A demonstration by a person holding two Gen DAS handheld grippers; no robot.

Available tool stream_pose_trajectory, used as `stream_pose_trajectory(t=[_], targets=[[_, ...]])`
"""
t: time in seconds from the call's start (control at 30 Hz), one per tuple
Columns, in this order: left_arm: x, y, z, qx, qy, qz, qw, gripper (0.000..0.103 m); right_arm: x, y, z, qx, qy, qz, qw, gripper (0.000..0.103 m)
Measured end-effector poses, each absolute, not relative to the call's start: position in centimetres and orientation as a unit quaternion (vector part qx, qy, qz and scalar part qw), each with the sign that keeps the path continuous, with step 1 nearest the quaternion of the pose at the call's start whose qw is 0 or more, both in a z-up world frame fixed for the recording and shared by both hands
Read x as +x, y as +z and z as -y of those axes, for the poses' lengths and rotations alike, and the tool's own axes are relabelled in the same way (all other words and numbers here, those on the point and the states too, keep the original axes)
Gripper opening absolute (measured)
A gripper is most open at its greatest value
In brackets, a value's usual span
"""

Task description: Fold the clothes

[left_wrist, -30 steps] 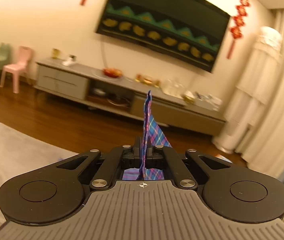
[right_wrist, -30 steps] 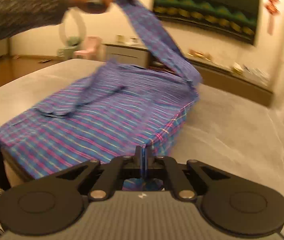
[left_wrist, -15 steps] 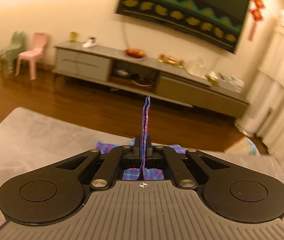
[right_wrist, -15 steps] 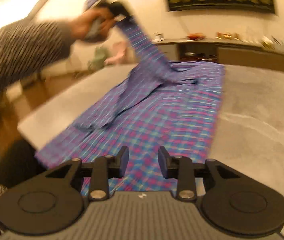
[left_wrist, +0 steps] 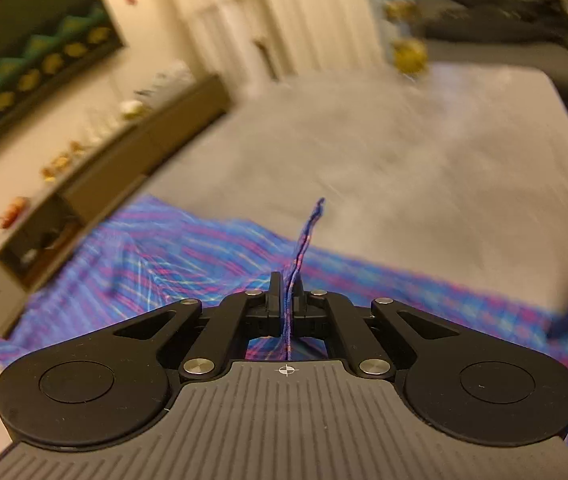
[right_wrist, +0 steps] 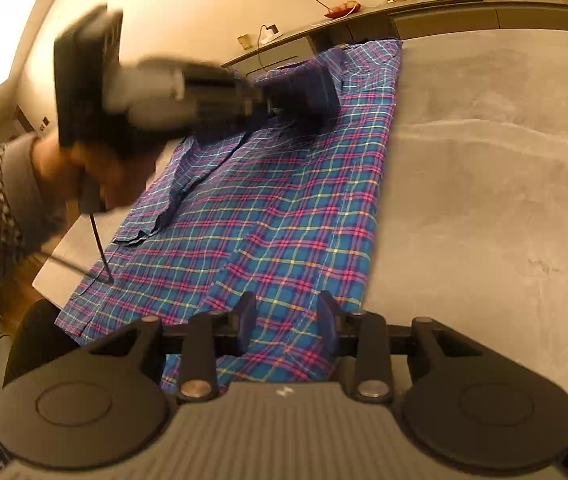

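Shirt (right_wrist: 284, 200), a blue and pink plaid one, lies spread flat along the grey table (right_wrist: 503, 160), running from 6 o'clock in the right wrist view up toward 12 o'clock, with one long edge straight along its right side and a rumpled sleeve or placket bunched toward 9 o'clock.

By my reading, the step in hand is a fold of a sleeve or side panel across the body. The left gripper (left_wrist: 287, 292) has its jaws pinched tight on a thin edge of the fabric, which stands up between them as a narrow strip; in the right wrist view that gripper shows blurred at about 10 o'clock, above the shirt's far half. The right gripper (right_wrist: 287, 320) has its jaws parted wide with nothing between them, and it hovers just over the near hem at 6 o'clock.

The next move likely calls for laying the pinched edge down flat on the body and letting go, while the free gripper takes or pins the hem so that the cloth does not drag.

No containers show on the table; small items stand on the sideboard (right_wrist: 443, 12) beyond, too small to name.
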State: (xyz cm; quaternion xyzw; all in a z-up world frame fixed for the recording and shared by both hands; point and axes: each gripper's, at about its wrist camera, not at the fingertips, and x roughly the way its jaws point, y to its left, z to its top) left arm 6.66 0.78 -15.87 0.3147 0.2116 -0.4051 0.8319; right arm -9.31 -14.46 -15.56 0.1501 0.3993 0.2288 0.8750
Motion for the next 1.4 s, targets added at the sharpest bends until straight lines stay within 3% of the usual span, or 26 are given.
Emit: stream_pose_trajectory(t=[0.13,0.23,0.3,0.43,0.5,0.53,0.6,0.77,0.83,0.87,0.9,0.97,1.4], targets=[[6.0,-17.8,-1.1,0.344,-0.397,-0.216,0.823,0.000,-8.4,-14.9,14.8,0.154,0.248,-0.397,0.870,0.038],[7.5,-16.7,-2.1,0.301,-0.363,-0.217,0.855,0.000,-6.6,-12.5,16.1,0.162,0.269,-0.375,0.872,0.038],[8.8,-15.0,-3.1,0.263,-0.347,-0.203,0.877,0.000,-4.4,-10.2,17.6,0.177,0.284,-0.353,0.874,0.047],[10.1,-11.1,-4.7,0.198,-0.332,-0.167,0.907,0.000,2.6,-5.6,20.7,0.217,0.298,-0.318,0.873,0.055],[9.6,-9.5,-5.0,0.185,-0.343,-0.154,0.908,0.000,7.5,-4.1,21.8,0.238,0.301,-0.307,0.871,0.069],[9.3,-9.0,-5.1,0.181,-0.353,-0.148,0.906,0.000,10.4,-3.8,22.2,0.249,0.300,-0.311,0.867,0.071],[8.6,-8.7,-4.9,0.182,-0.377,-0.144,0.897,0.000,16.4,-4.2,21.9,0.251,0.287,-0.324,0.866,0.077],[7.6,-10.2,-3.1,0.209,-0.404,-0.153,0.877,0.000,29.6,-10.1,17.3,0.187,0.258,-0.414,0.853,0.077],[7.9,-11.0,-2.5,0.210,-0.408,-0.159,0.874,0.000,32.8,-12.9,15.6,0.177,0.256,-0.442,0.841,0.072],[7.8,-11.4,-2.4,0.210,-0.409,-0.161,0.874,0.000,34.1,-14.1,15.0,0.185,0.265,-0.450,0.832,0.062],[8.0,-11.8,-2.3,0.209,-0.411,-0.165,0.872,0.000,34.3,-14.8,14.6,0.190,0.275,-0.449,0.829,0.036],[8.3,-12.5,-2.4,0.207,-0.418,-0.170,0.868,0.000,35.3,-15.6,14.0,0.183,0.280,-0.446,0.830,0.002],[8.5,-18.3,-0.7,0.228,-0.449,-0.251,0.826,0.000,36.5,-16.5,15.2,0.164,0.253,-0.418,0.857,0.002]])
